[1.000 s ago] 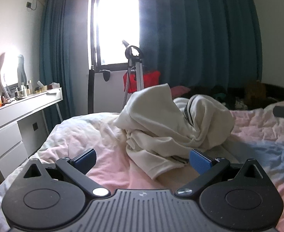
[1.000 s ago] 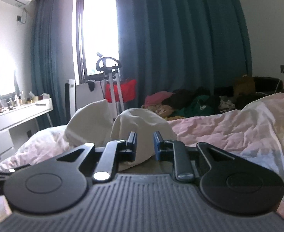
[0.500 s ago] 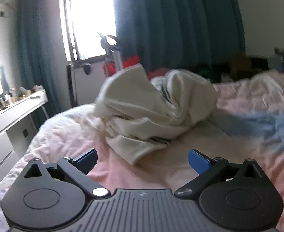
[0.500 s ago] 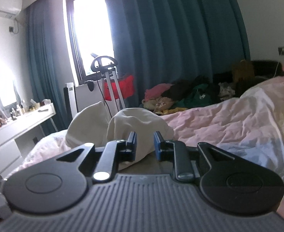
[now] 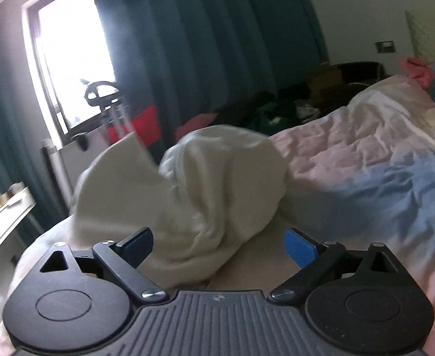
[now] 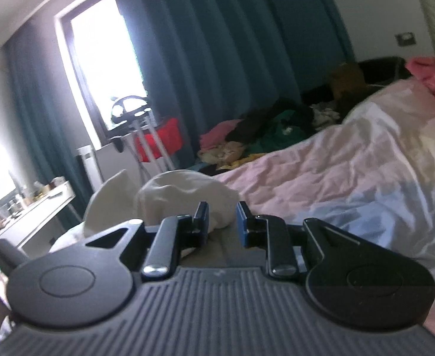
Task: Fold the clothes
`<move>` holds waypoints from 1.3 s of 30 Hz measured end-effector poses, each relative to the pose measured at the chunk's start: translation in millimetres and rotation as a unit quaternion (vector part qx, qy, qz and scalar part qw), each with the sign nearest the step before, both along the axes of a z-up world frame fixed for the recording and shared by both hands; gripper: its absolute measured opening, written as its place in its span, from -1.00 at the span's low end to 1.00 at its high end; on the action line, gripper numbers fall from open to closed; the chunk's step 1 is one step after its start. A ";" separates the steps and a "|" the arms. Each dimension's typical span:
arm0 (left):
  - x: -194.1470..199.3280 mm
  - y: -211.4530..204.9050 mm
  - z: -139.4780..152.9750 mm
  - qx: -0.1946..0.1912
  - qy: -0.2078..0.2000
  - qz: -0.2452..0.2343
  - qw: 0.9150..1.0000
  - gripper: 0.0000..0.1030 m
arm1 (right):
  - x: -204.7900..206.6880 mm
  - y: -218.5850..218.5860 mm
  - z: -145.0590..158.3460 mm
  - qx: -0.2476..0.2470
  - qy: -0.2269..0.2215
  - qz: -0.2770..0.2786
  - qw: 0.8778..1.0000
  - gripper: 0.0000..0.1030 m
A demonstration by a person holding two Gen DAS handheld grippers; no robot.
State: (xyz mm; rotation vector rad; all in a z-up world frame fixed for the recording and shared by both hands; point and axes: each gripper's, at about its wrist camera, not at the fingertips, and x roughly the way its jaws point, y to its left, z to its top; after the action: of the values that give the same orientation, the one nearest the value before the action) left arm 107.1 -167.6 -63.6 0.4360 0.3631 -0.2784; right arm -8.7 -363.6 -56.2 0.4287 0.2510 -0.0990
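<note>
Left gripper [image 5: 218,244]: black body, blue pads, jaws spread wide, nothing clamped, tilted slightly, pointing forward and low. Right gripper [image 6: 222,222]: black body, blue pads, jaws drawn near together with a narrow gap, nothing between, tilted, pointing forward

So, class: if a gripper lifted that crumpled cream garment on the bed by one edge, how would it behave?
The cream garment would probably sag and unfurl rather than hold its shape: it lies in soft bunched folds. It looks thick, sweatshirt-like, so likely weighty for cloth. Pushed across the rumpled pink bedding, it would probably bunch up rather than slide cleanly.
</note>
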 end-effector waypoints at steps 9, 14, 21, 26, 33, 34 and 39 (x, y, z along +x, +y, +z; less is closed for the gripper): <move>72.8 -81.3 -19.3 0.027 -0.013 -0.041 0.999 0.75 | 16.1 -38.9 -19.6 0.065 0.009 -0.045 0.997 -0.63; 100.2 -131.3 -41.1 0.085 -0.038 -0.062 0.994 0.78 | 28.5 -56.0 -33.4 0.089 0.013 -0.081 0.993 -0.65; 177.1 -165.4 -77.1 0.165 -0.016 0.056 0.985 0.06 | 46.2 -61.9 -58.5 0.084 0.037 -0.097 0.991 -0.62; 162.2 -128.7 -28.9 0.062 -0.013 0.040 0.997 -0.71 | 57.2 -58.6 -71.0 0.079 0.053 -0.091 0.991 -0.62; 67.1 7.9 45.5 -0.095 -0.057 0.017 0.994 -0.78 | 52.5 -44.6 -62.2 0.058 0.030 -0.078 0.995 -0.62; 51.8 29.2 54.1 -0.114 -0.065 0.027 0.991 -0.79 | 51.1 -40.6 -60.3 0.052 0.028 -0.073 0.996 -0.62; -11.1 118.0 79.9 -0.172 -0.068 0.106 0.977 -0.81 | 44.3 -20.0 -45.8 0.007 0.016 -0.048 0.999 -0.62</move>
State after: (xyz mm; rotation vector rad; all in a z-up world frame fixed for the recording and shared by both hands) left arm 96.0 -49.6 16.3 0.0730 0.2194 -0.0982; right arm 35.6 -383.6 -102.0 0.4535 0.2632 -0.1991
